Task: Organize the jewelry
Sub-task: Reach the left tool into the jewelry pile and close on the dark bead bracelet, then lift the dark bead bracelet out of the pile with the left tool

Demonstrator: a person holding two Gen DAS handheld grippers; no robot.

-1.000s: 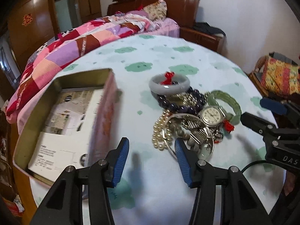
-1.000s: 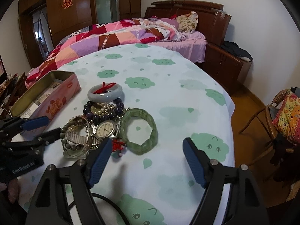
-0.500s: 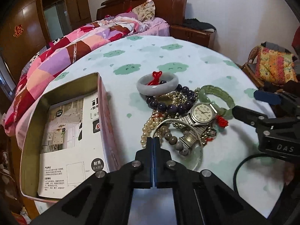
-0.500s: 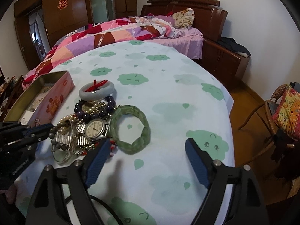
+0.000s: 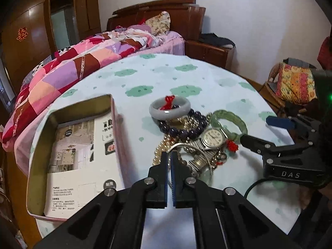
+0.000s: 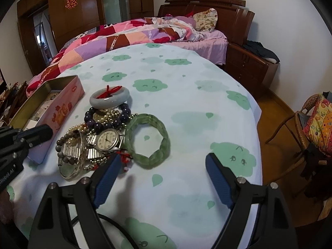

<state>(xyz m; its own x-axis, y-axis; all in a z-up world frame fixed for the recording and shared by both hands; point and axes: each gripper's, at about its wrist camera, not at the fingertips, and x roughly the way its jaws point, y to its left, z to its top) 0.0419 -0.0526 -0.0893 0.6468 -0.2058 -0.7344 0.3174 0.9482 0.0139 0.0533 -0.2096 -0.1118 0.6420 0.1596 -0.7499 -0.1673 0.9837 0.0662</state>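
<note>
A heap of jewelry lies on the cloud-print tablecloth: a pale jade bangle tied with red thread, a purple bead bracelet, a wristwatch, a green bracelet, pearls and a silver bangle. My left gripper is shut at the heap's left edge, with the silver bangle's rim running in between its tips. My right gripper stands open just in front of the green bracelet, holding nothing. An open pink tin lies left of the heap.
Printed paper lines the bottom of the tin. The table's edge drops off at the right to a wooden floor. A wicker chair with a patterned cushion stands there. Behind the table are a bed and a nightstand. A black cable trails near me.
A second ago the left jaws were open around the heap's left edge; they have since shut there. The right jaws opened a little wider and edged nearer the green bracelet.
</note>
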